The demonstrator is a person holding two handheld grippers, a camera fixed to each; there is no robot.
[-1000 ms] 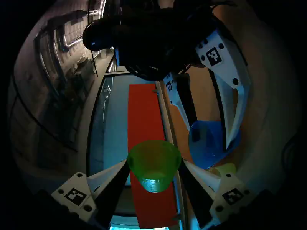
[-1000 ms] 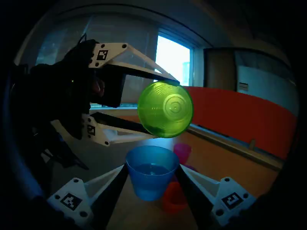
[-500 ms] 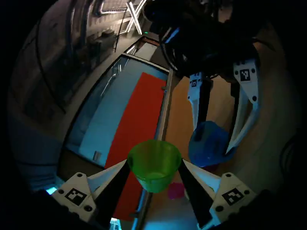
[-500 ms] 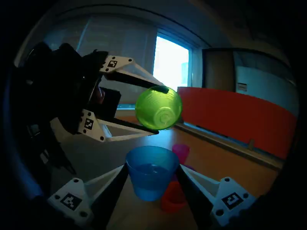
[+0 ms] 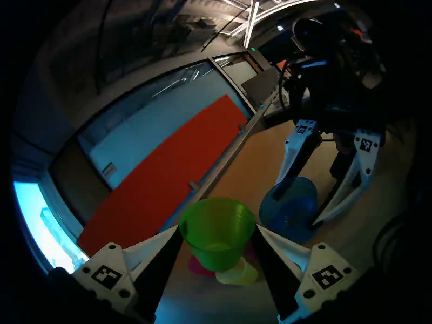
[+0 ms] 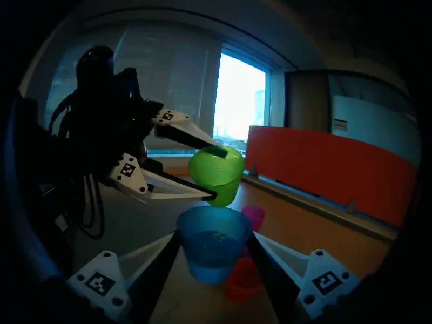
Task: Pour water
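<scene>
Green cup [image 5: 217, 237] righted, clamped in left hand-held gripper [image 5: 217, 229]

We note a translucent green plastic cup [image 5: 217, 237], tapered, clamped at its sides between the fingers of the left gripper [image 5: 217, 229]. In the right gripper view it [image 6: 216, 170] hangs above and just behind the translucent blue plastic cup [image 6: 213, 251], tilted, rim uppermost. We cannot tell whether any liquid is in it. The blue cup stands upright, pinched between the fingers of the right gripper [image 6: 213, 240], and holds water [image 6: 209, 240] partway up.
</scene>
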